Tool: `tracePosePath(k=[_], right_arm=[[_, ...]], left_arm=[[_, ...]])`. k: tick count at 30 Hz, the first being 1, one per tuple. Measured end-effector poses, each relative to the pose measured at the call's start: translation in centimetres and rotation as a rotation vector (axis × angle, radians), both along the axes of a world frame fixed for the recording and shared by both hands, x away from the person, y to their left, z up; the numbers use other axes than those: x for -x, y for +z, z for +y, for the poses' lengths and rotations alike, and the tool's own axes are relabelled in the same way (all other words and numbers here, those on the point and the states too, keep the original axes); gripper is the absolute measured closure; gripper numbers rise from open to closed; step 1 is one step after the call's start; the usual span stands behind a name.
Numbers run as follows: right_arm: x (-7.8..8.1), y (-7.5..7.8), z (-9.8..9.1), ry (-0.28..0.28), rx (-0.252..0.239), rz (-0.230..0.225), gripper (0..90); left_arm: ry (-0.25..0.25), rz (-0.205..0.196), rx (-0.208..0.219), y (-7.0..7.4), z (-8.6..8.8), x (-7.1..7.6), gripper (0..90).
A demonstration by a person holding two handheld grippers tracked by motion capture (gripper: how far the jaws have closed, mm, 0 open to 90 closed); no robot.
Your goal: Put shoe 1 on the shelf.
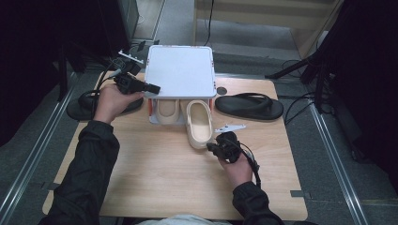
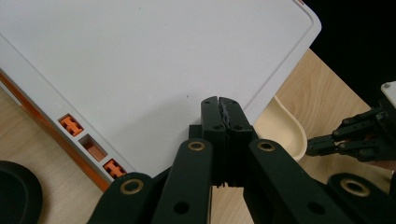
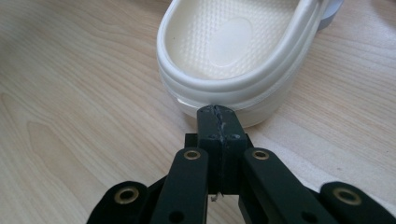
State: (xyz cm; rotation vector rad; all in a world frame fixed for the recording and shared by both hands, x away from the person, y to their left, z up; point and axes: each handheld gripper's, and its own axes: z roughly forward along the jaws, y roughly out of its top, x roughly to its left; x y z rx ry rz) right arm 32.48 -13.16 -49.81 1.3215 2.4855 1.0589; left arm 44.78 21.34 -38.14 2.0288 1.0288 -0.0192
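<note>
A person sits at the near edge of a wooden table (image 1: 155, 173), a two-jaw gripper in each hand. At the far middle of the table stands a white box (image 1: 180, 70) with a flat white lid and orange trim along its lower edge; its near side is open, and two cream clogs lie there side by side. The left clog (image 1: 165, 111) lies mostly under the lid, only its heel end showing. The right clog (image 1: 199, 123) sticks out well towards the person, its heel resting on the bare wood. The right gripper (image 1: 211, 148) lies low at the near right of that clog; in the right gripper view its jaws are pressed together with nothing between them, and their tip sits right at the clog's heel rim (image 3: 233, 91), whether touching or just short of it cannot be told. The left gripper (image 1: 152, 87) is held at the left near corner of the box; in the left gripper view its jaws are likewise closed on nothing, the tip lying over the white lid (image 2: 140, 60) close to its edge, with contact not clear. A black flip-flop (image 1: 250, 106) lies on the table to the right of the box, and another black flip-flop (image 1: 84, 104) lies at the table's left edge, partly behind the left hand (image 1: 110, 103).
</note>
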Motion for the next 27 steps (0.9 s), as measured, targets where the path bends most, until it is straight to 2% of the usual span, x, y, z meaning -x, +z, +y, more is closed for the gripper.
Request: tracePosePath(k=[6, 9, 16, 19, 27], right_arm=[[-0.5, 0.0, 0.6, -0.004, 0.009, -0.006, 90.0], [-1.4, 0.0, 0.9, -0.005, 0.018, -0.011, 90.0], [-3.1, 0.0, 1.7, -0.034, -0.011, -0.007, 90.0], [-4.1, -0.1, 2.5, -0.043, -0.012, -0.022, 90.0], [-5.5, -0.1, 3.8, -0.061, -0.026, -0.048, 90.0]], left_arm=[[0.003, -0.003, -0.006, 0.0, 0.0, 0.0, 90.0], [0.002, -0.002, -0.006, 0.0, 0.0, 0.0, 90.0], [0.003, -0.001, -0.002, 0.0, 0.0, 0.0, 90.0], [0.004, -0.001, -0.007, 0.0, -0.1, 0.1, 90.0], [0.005, -0.006, -0.006, 0.0, 0.0, 0.0, 90.0]])
